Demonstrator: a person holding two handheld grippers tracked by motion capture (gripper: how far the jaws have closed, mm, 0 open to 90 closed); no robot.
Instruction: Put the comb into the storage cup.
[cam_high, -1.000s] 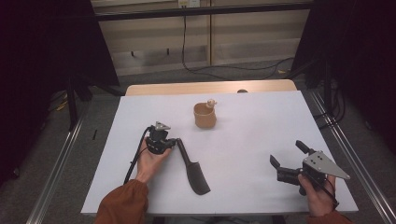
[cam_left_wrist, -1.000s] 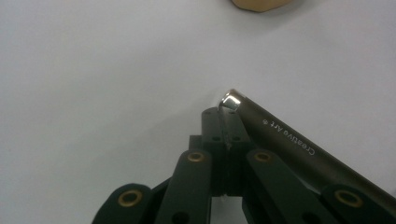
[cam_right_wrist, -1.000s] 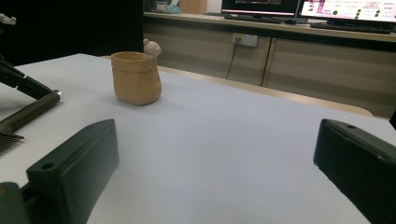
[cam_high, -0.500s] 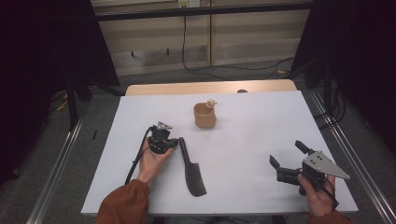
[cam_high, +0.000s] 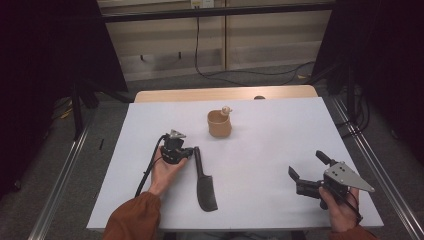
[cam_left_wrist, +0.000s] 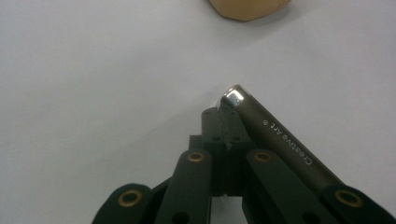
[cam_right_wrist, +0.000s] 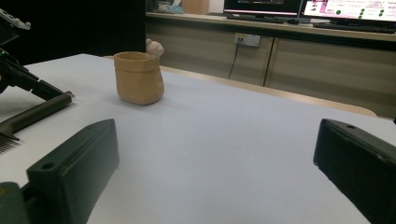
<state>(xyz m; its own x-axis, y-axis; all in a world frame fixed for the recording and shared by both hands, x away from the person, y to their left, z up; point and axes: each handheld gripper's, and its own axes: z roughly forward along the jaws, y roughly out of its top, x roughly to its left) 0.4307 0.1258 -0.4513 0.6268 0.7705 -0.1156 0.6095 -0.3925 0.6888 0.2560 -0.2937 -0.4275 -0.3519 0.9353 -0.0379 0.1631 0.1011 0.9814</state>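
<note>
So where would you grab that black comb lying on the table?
By its round handle, from above with the tongs across it. The comb lies flat, its toothed end wide and thin, the handle a slim bar pointing toward the tan cup. The left tongs are already beside its tip.

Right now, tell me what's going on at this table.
A person works two handheld grippers over a white table. The left gripper is at the handle tip of a dark comb that lies flat; whether it grips is unclear. The right gripper is open near the table's right edge. A tan cup stands beyond, untouched.
</note>
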